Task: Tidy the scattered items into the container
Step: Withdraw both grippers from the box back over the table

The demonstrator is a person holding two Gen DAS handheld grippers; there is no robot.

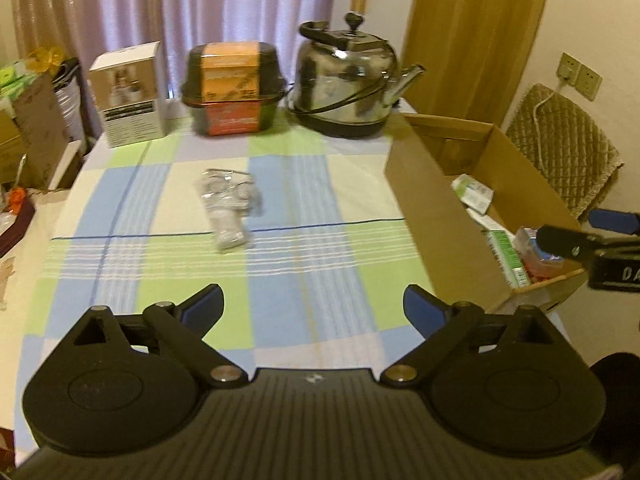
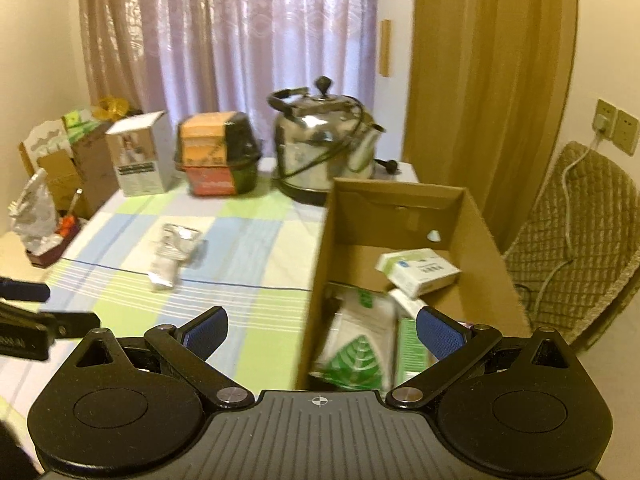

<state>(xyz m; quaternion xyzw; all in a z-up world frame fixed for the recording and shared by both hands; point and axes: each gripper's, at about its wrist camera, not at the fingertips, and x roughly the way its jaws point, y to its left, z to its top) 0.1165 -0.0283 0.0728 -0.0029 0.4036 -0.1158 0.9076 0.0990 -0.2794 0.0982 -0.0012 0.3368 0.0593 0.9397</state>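
Note:
A clear plastic packet (image 1: pixel 230 210) with small whitish items lies alone on the checked tablecloth (image 1: pixel 280 280); the right wrist view shows the packet (image 2: pixel 172 254) left of centre. An open cardboard box (image 1: pixel 424 200) stands at the table's right side, and the box (image 2: pixel 320 264) holds a white-green carton (image 2: pixel 420 272), a leaf-printed bag (image 2: pixel 356 352) and other packs. My left gripper (image 1: pixel 312 312) is open and empty, hovering above the cloth well short of the packet. My right gripper (image 2: pixel 322 330) is open and empty above the box's near end.
Along the table's far edge stand a white carton (image 1: pixel 134 94), a black and orange pot package (image 1: pixel 234 88) and a steel kettle (image 1: pixel 348 84) with its cord. A quilted chair (image 2: pixel 576 240) sits right of the box. Cardboard boxes and clutter (image 2: pixel 52 184) crowd the left side.

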